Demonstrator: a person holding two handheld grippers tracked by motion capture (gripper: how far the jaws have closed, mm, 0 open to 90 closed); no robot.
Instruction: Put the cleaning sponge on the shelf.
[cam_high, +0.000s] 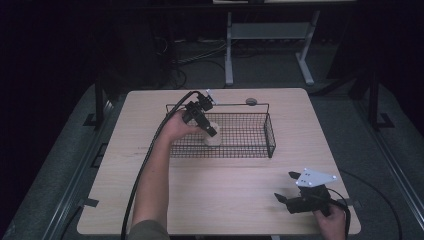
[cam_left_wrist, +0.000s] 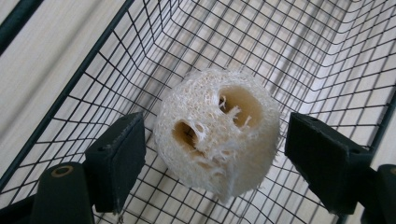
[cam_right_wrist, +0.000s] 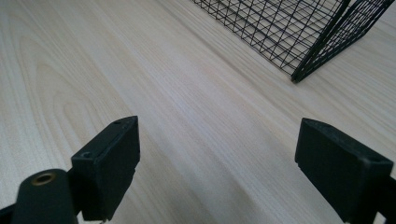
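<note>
Inside the black wire basket (cam_left_wrist: 93, 60), the spread left claw (cam_left_wrist: 212, 163) flanks a round, fibrous loofah (cam_left_wrist: 217, 130); right claw (cam_right_wrist: 233, 163) spread too.

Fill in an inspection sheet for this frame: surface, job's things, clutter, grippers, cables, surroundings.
Surface: pale wooden table, bare around the basket.
Job's things: loofah piece lying inside the black wire basket, near its left end.
Clutter: nothing seen.
Grippers: left gripper open, jaws either side of the loofah piece, not touching; right gripper open above bare table.
Cables: black cable trailing from the left gripper.
Surroundings: dark room; grey table frame and floor cables behind.
</note>
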